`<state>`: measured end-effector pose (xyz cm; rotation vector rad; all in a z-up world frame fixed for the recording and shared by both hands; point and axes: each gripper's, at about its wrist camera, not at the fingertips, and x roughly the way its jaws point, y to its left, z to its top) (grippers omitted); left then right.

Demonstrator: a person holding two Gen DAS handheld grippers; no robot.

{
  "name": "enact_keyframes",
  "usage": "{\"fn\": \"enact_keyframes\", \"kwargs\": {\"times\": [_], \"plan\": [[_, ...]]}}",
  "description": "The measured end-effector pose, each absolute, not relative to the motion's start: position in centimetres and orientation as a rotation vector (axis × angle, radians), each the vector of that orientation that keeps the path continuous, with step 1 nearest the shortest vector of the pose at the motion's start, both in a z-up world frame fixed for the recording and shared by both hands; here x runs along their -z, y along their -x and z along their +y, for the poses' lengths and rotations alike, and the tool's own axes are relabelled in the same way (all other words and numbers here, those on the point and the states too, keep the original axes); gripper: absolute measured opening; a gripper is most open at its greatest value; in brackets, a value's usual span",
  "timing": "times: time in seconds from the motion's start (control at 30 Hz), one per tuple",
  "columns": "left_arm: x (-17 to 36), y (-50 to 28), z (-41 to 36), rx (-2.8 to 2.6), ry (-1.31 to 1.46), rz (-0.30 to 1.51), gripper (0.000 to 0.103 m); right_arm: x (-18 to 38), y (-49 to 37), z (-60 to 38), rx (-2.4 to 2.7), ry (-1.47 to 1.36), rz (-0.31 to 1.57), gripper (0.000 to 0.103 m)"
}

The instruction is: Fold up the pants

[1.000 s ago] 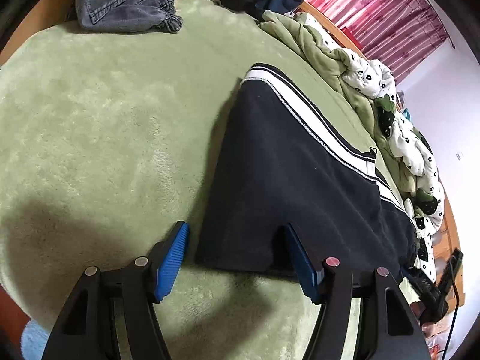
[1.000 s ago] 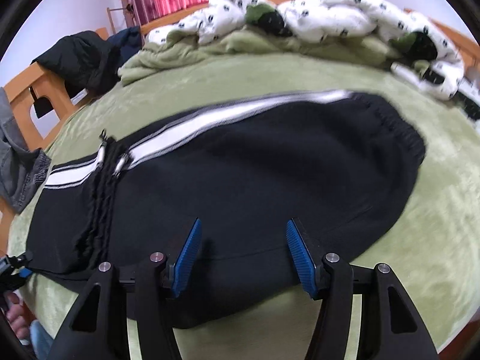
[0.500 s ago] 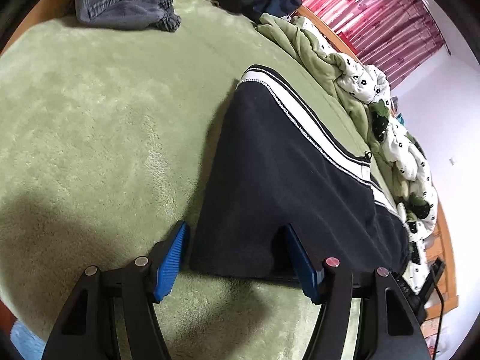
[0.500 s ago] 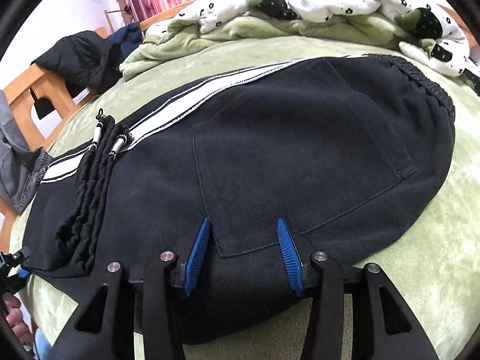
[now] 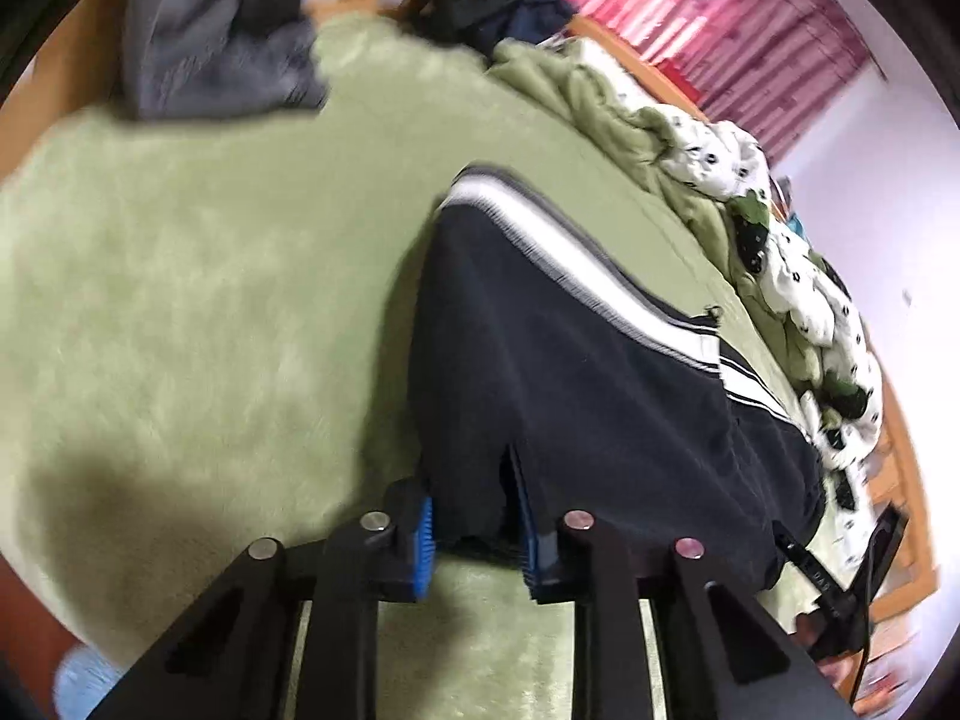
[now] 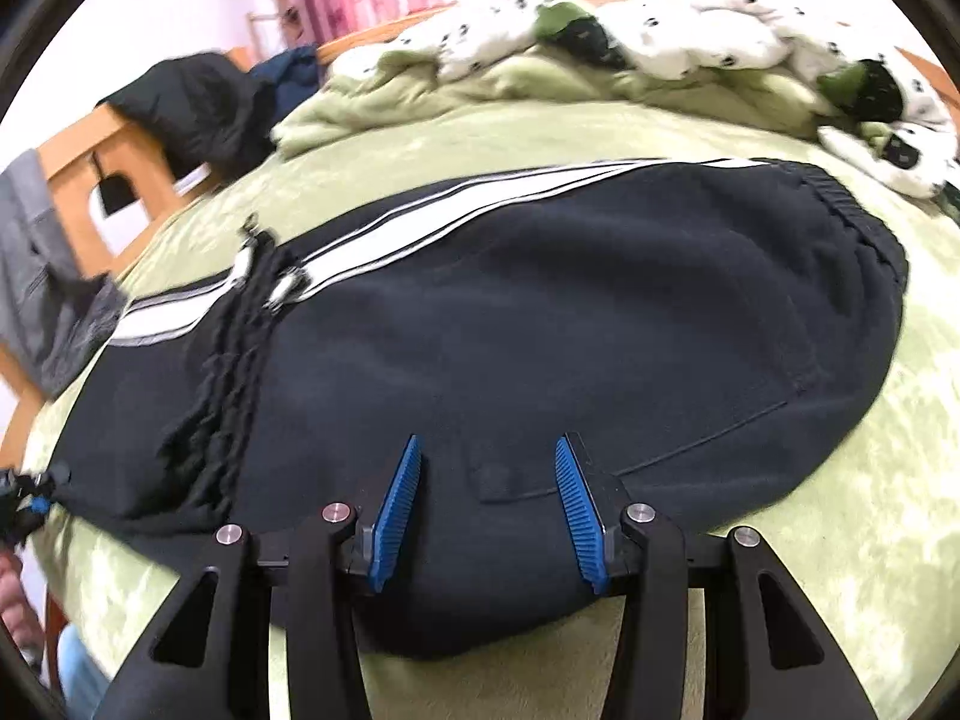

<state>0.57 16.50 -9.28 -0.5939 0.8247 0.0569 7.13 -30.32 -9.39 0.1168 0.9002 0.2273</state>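
Black pants [image 5: 570, 372] with a white side stripe [image 6: 450, 210] lie flat across the green blanket, drawstrings [image 6: 240, 360] bunched on the left. My left gripper [image 5: 471, 480] is at the near corner of the leg end. Its jaws are closing, and the blue pads pinch a bunched fold of the black cloth, raised slightly off the blanket. My right gripper [image 6: 487, 441] is at the near edge of the pants [image 6: 540, 312] by the back pocket. Its jaws stand apart, with flat cloth lying between the fingers.
The green fleece blanket [image 5: 180, 300] covers the bed. Grey jeans [image 5: 210, 48] lie at its far corner. A white spotted quilt [image 6: 660, 18] is heaped along the far side. A dark jacket [image 6: 198, 102] hangs on a wooden chair. A hand [image 6: 12, 588] shows at the lower left.
The left jaws have gone from wide apart to pinched on the pants' corner, and the gripper has risen a little. The right jaws have narrowed slightly over the pocket.
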Motion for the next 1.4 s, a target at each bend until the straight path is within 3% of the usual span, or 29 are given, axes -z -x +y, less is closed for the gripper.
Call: {"fn": "enact_keyframes", "kwargs": {"times": [0.23,0.4,0.6,0.77,0.9,0.97,1.0,1.03,1.23,1.4], "plan": [[2.3,-2.7,10.6,0.027,0.452,0.740,0.013,7.9,-7.5,-33.7,-0.247,-0.195,0.913,0.047],[-0.7,-5.2,2.1,0.147,0.298,0.728,0.012,7.9,-6.7,-38.6,-0.196,-0.306,0.876,0.047],[3.4,-9.2,-8.2,0.350,0.304,0.884,0.012,7.7,-5.3,-43.1,-0.071,-0.348,0.848,0.047],[7.4,-9.8,-10.4,0.366,0.280,0.991,0.013,7.9,-4.5,-44.7,-0.068,-0.404,0.862,0.048],[5.4,-8.2,-9.1,0.494,0.319,1.019,0.039,8.1,-4.2,-44.2,-0.108,-0.406,0.860,0.048],[4.0,-6.4,-8.3,0.486,0.285,0.979,0.051,8.3,-4.5,-43.2,-0.141,-0.402,0.874,0.048],[3.5,-5.3,-7.6,0.456,0.257,0.948,0.063,8.4,-4.8,-42.6,-0.163,-0.403,0.882,0.048],[3.0,-4.4,-6.9,0.438,0.243,0.923,0.066,8.3,-5.2,-41.6,-0.200,-0.403,0.888,0.048],[4.3,-1.7,-0.4,0.183,0.223,0.924,0.066,7.0,-7.8,-35.5,-0.434,-0.496,0.919,0.056],[6.1,-0.8,4.4,0.100,0.351,0.972,0.066,9.4,-11.4,-30.2,-0.490,-0.503,1.053,0.058]]}}
